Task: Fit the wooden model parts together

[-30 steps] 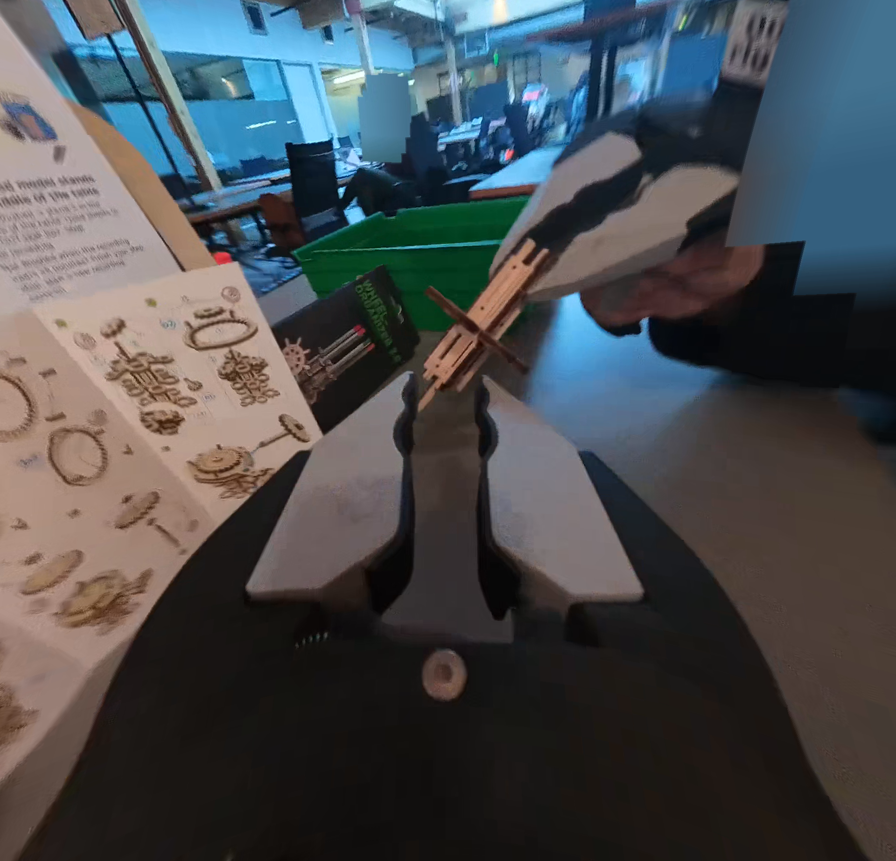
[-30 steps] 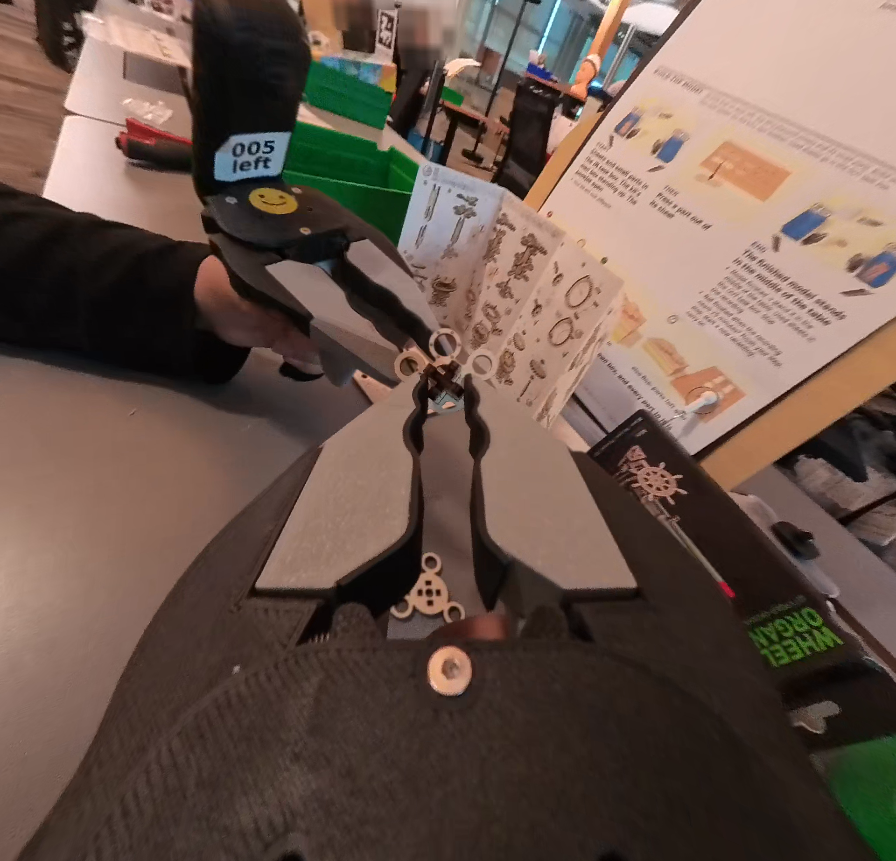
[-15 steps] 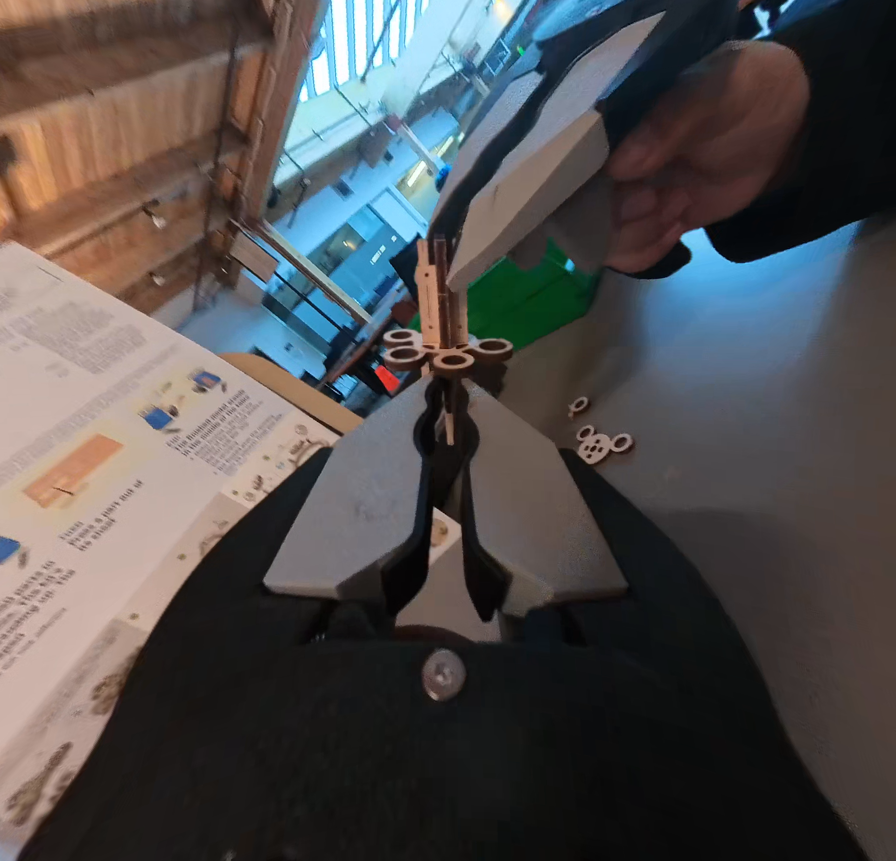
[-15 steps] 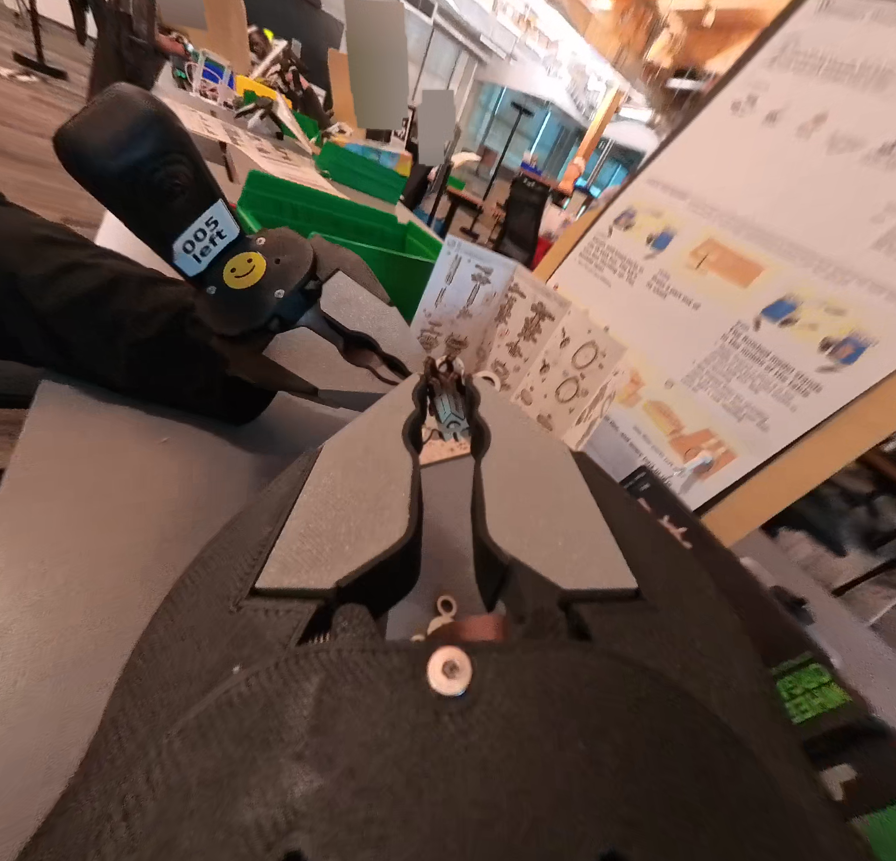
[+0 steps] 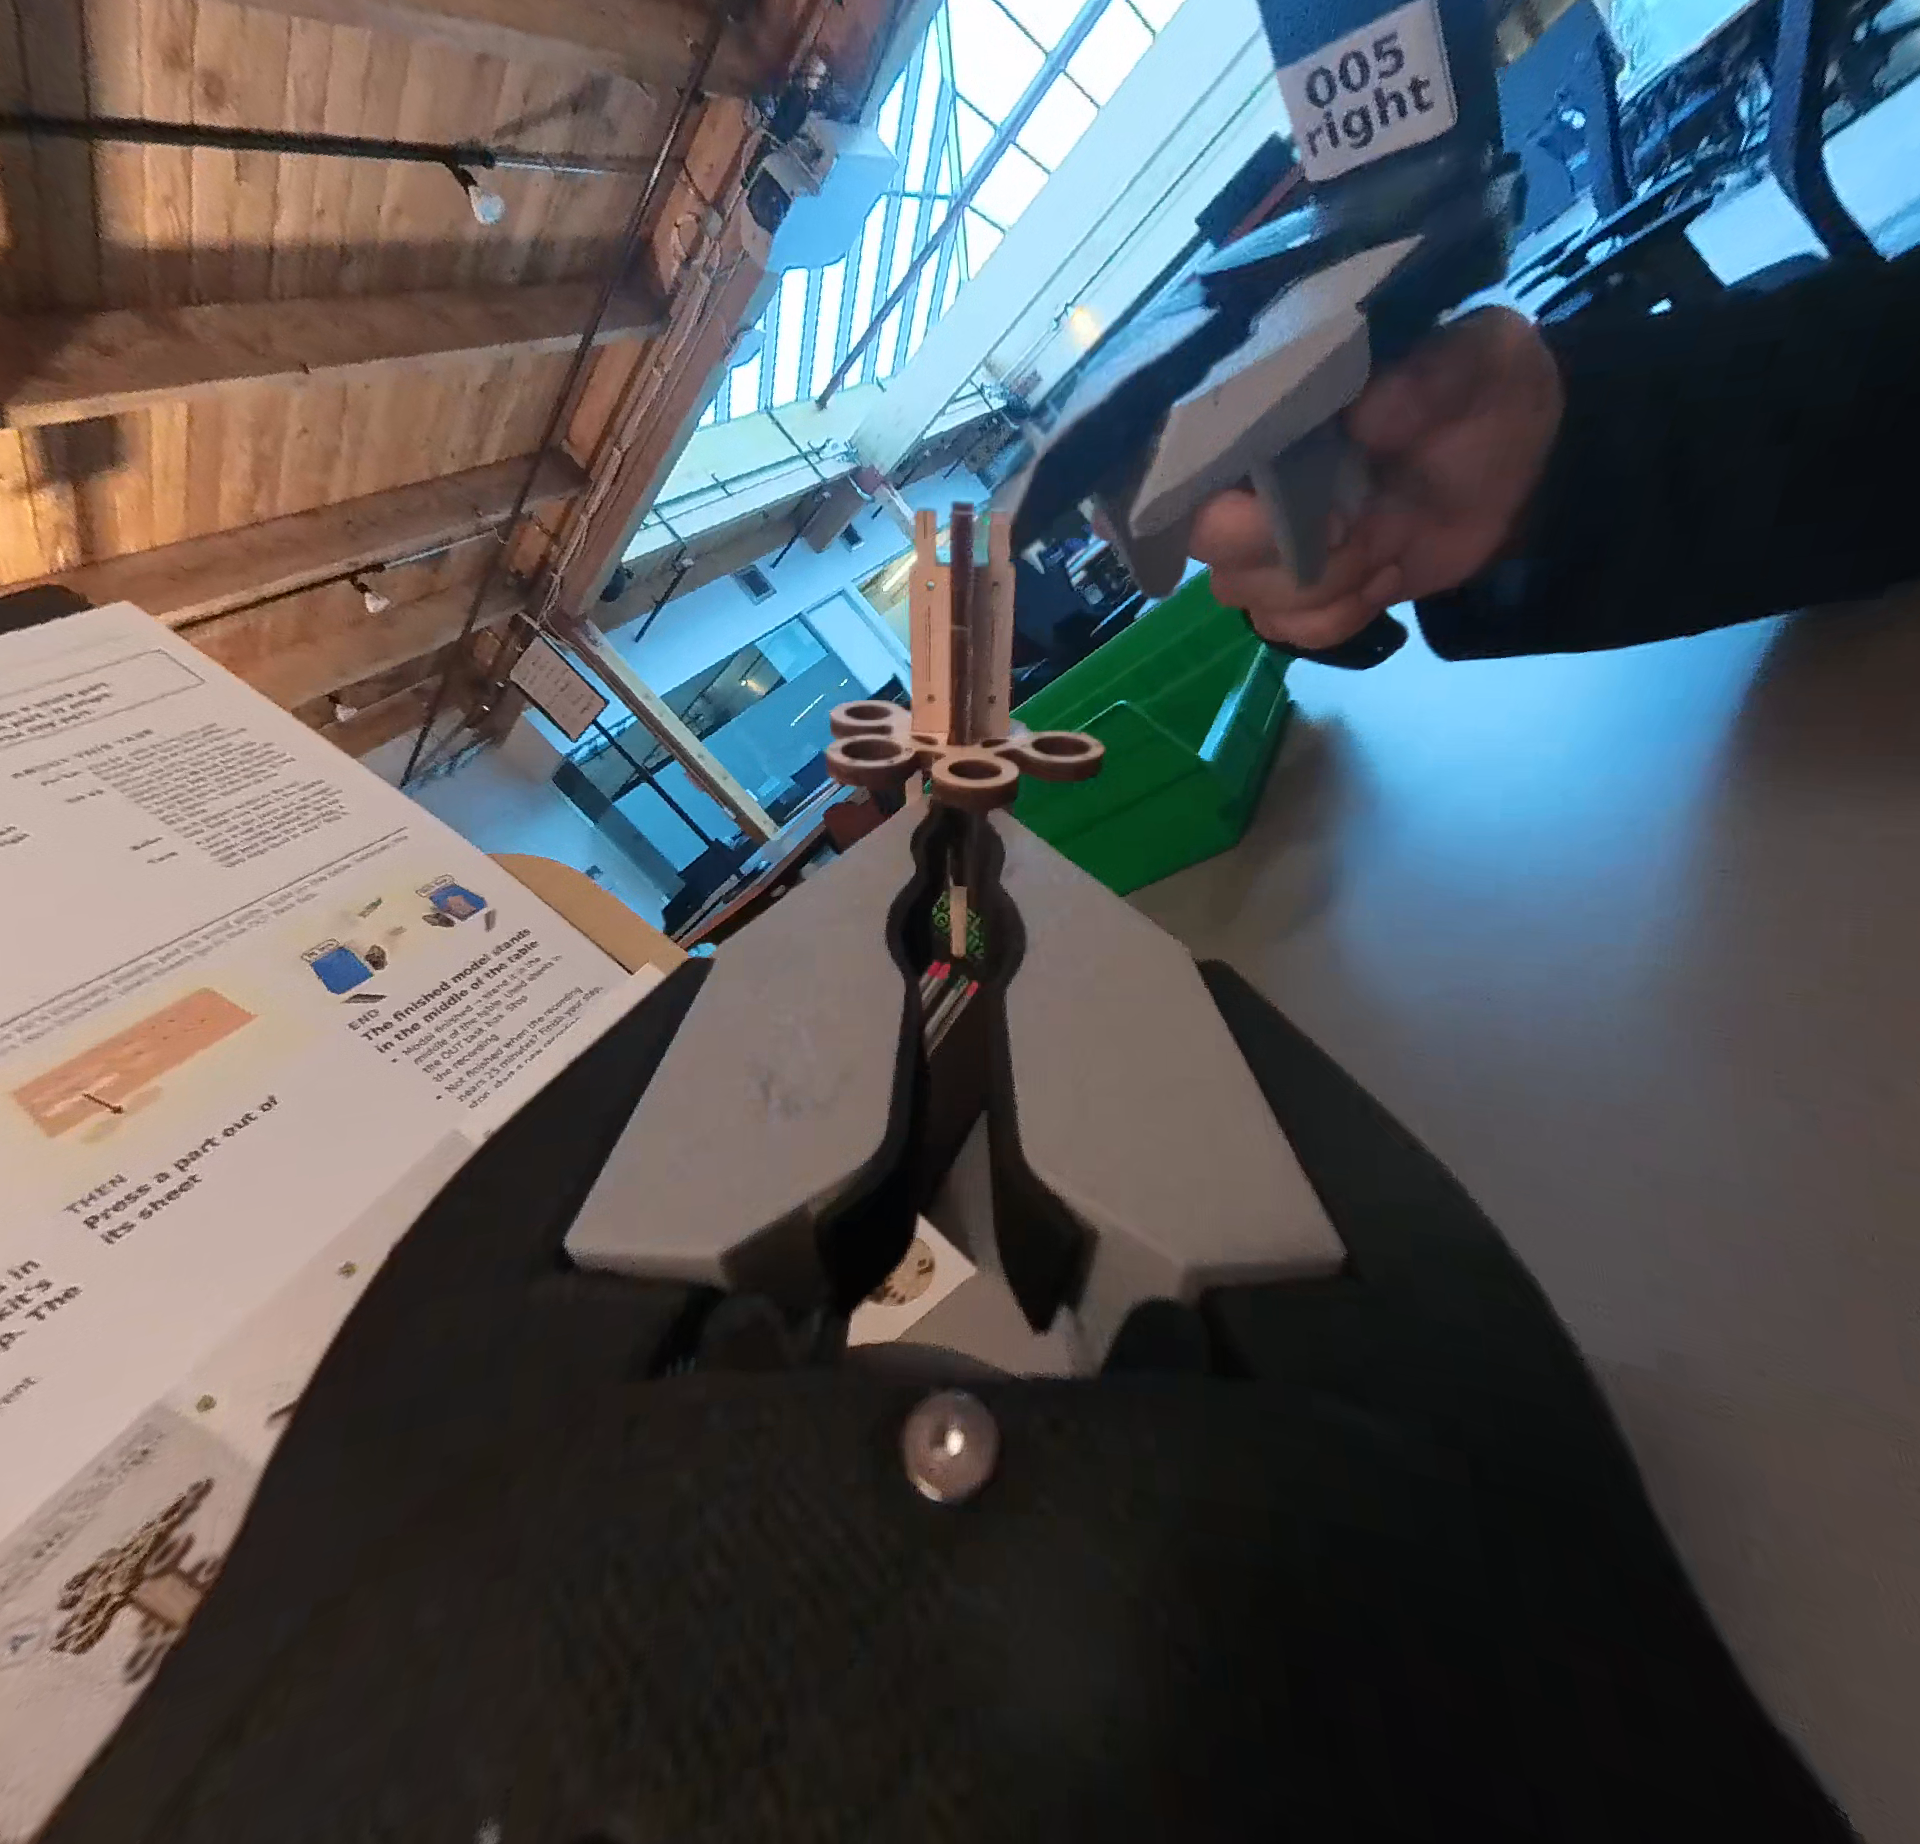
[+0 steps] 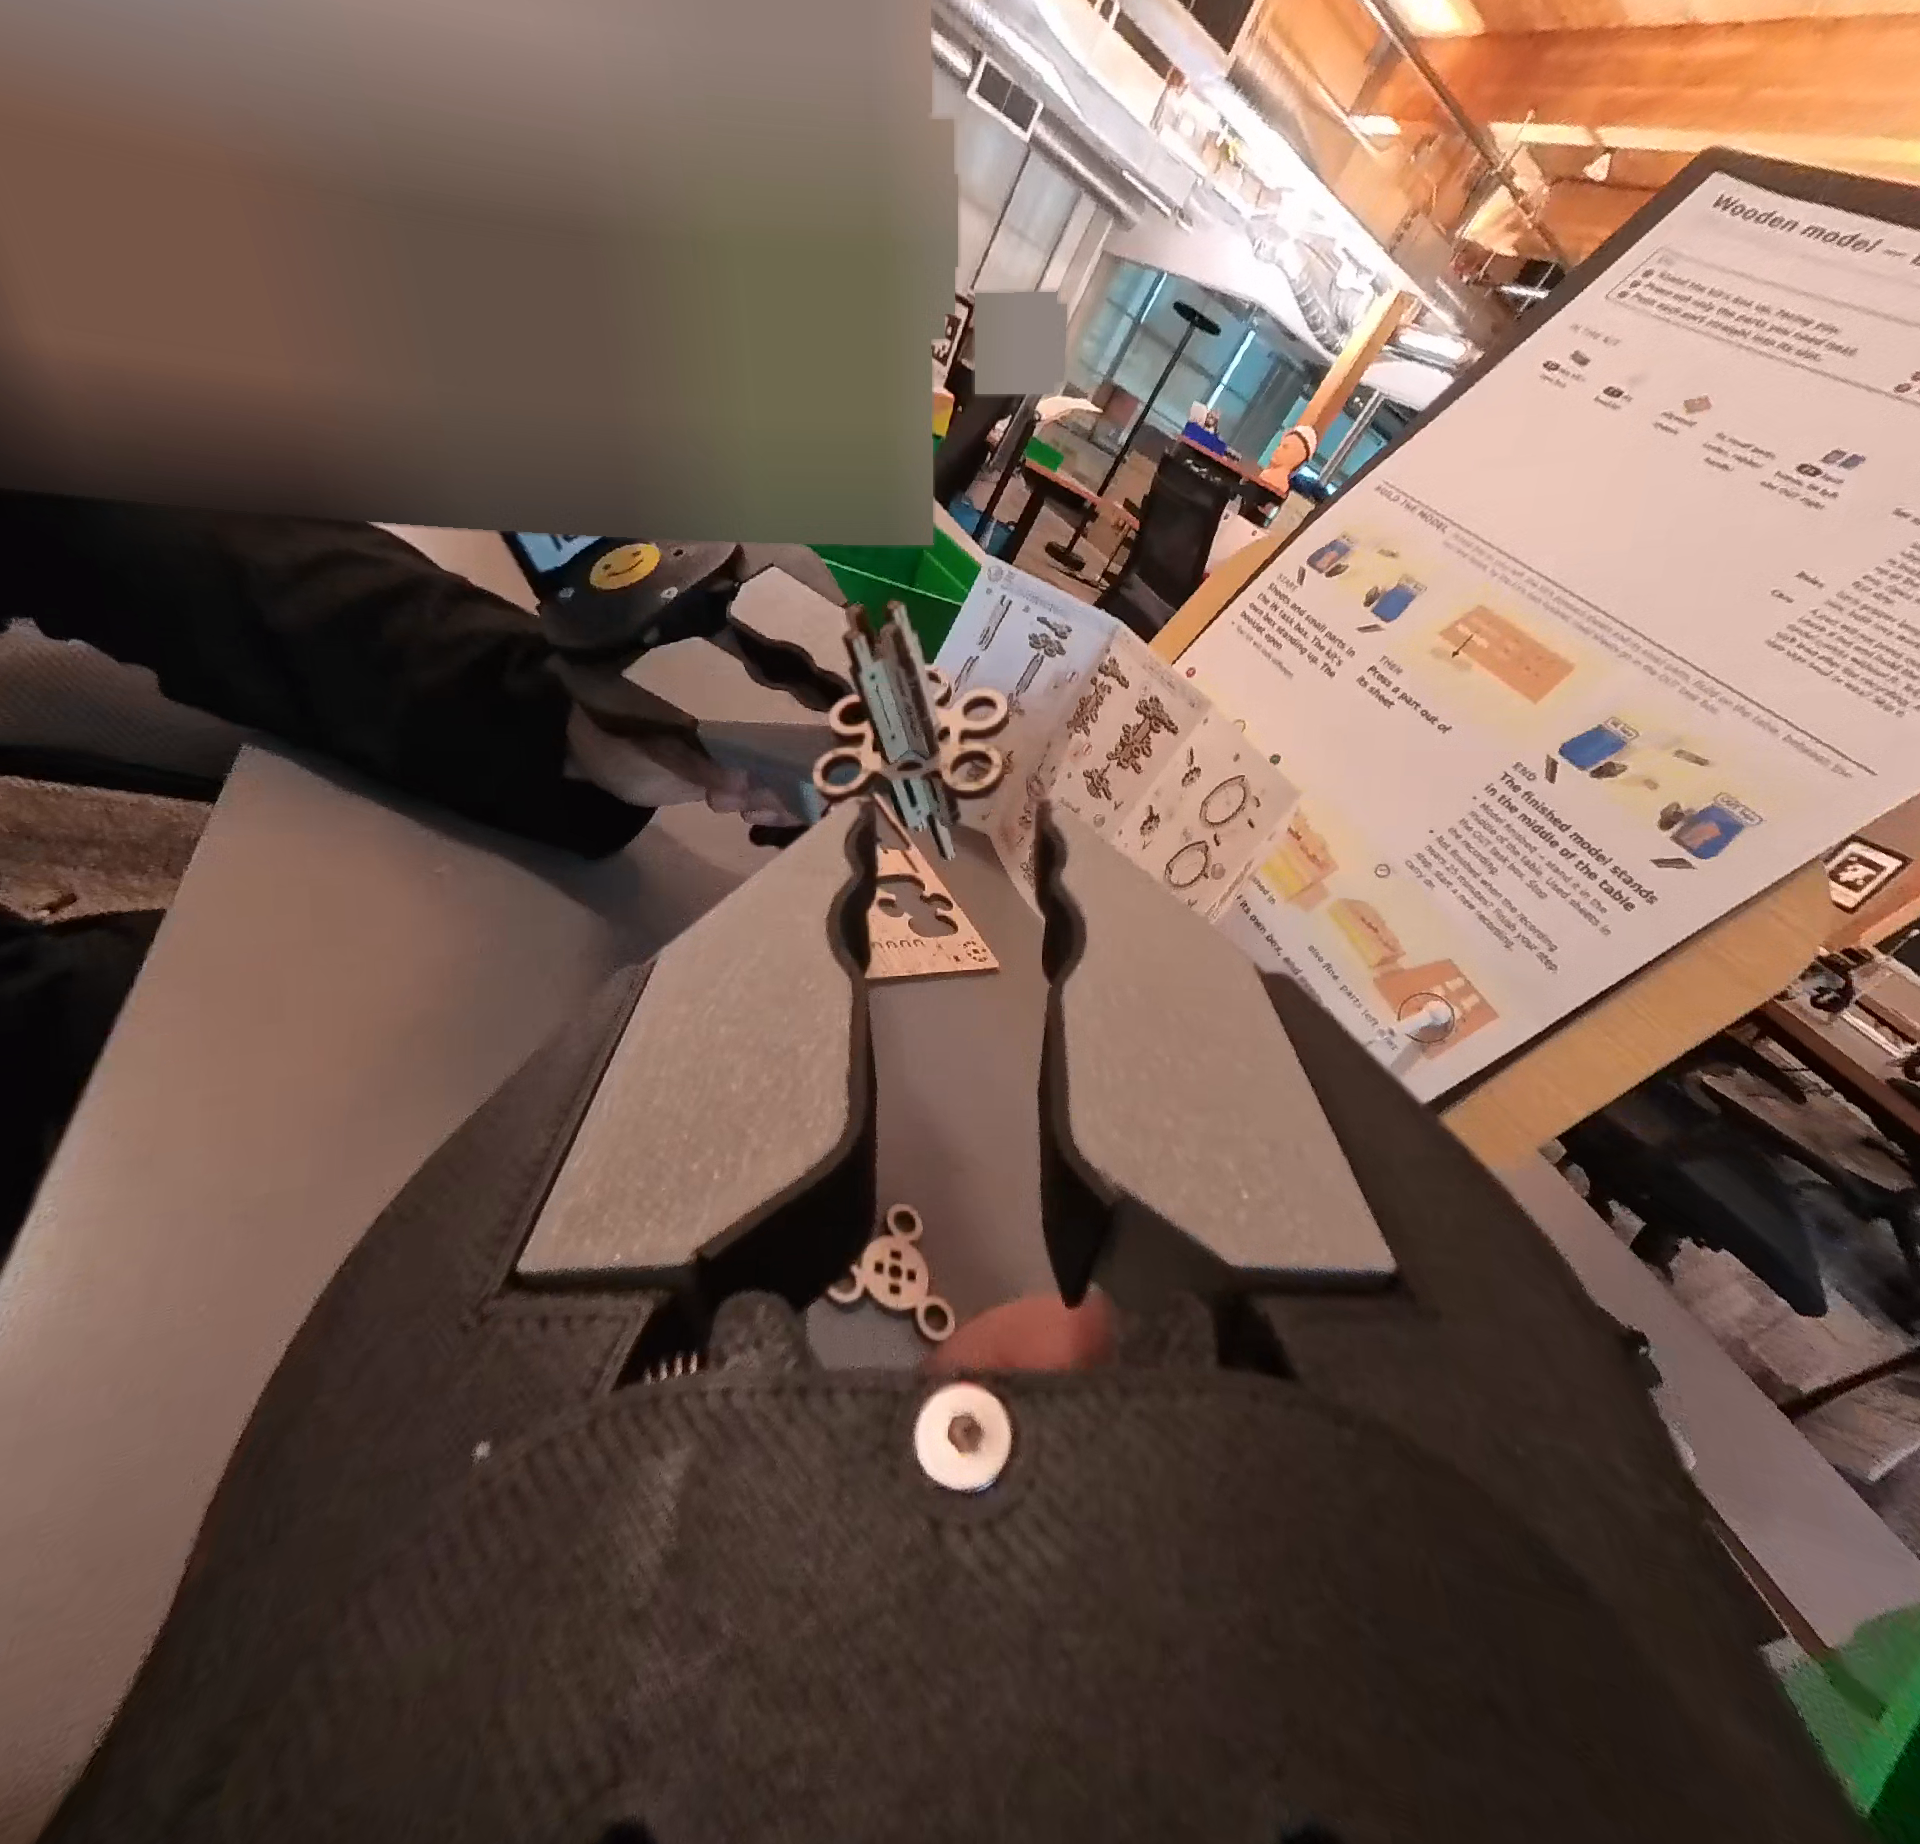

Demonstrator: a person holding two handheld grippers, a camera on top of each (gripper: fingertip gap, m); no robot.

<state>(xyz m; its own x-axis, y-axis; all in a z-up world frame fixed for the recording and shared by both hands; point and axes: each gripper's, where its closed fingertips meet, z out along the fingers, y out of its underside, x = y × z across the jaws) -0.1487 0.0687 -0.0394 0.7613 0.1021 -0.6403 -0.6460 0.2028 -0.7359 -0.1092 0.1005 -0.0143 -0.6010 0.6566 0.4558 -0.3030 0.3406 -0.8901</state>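
My left gripper point(image 5: 956, 823) is shut on the lower end of a wooden model assembly point(image 5: 961, 641): a slatted shaft that stands up from the jaws, with a ringed disc point(image 5: 966, 760) fitted around it just above the fingertips. My right gripper point(image 6: 943, 826) is open and empty. The assembly point(image 6: 896, 729) hangs just beyond its left fingertip, apart from both fingers. In the left wrist view the right gripper point(image 5: 1101, 485) is up and to the right of the shaft, clear of it. The left gripper point(image 6: 727, 651) shows behind the assembly in the right wrist view.
A loose ringed wooden piece point(image 6: 894, 1275) and a punched wooden sheet point(image 6: 930, 932) lie on the grey table point(image 5: 1558, 1015). A folded picture leaflet point(image 6: 1132, 766) and a large instruction board point(image 6: 1558, 651) stand behind. A green bin point(image 5: 1143, 755) is at the far edge. The gap from one gripper's tips to the other's is roughly 7 centimetres.
My right gripper has opened, let go of the assembly and drawn back. My left gripper keeps hold of the assembly and has tilted it further upright.
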